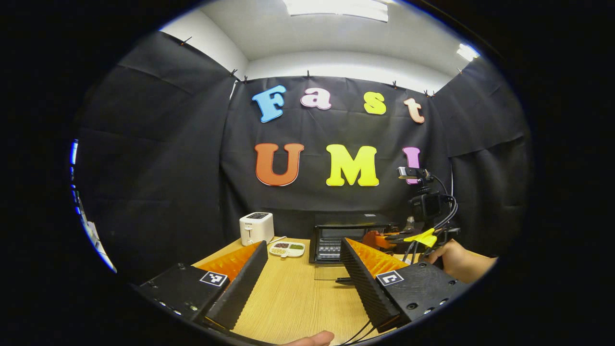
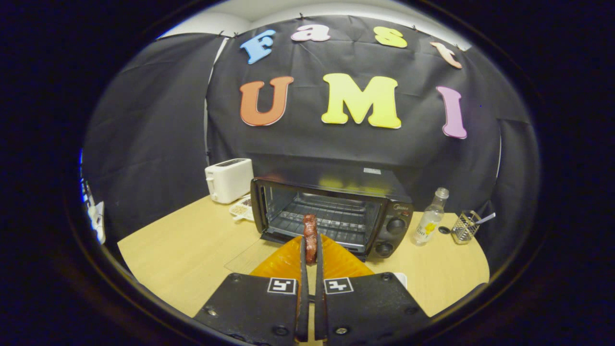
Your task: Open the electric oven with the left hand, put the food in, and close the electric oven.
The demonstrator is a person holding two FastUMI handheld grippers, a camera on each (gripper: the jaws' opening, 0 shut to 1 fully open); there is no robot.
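Right gripper view: right tool (image 2: 310, 259) pinches a sausage (image 2: 310, 238) before the open oven (image 2: 331, 211); it could slip or snag the rack (image 2: 331, 222). Left tool (image 1: 302, 269) waits spread wide, holding nothing, over the counter (image 1: 298, 298).

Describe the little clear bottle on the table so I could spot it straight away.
Start at the black electric oven with its door open, in the middle of the wooden table. Just to the right of its two round knobs, in the right gripper view, stands the clear bottle, upright with a pale cap. The wire basket farther right is shorter and made of metal mesh.
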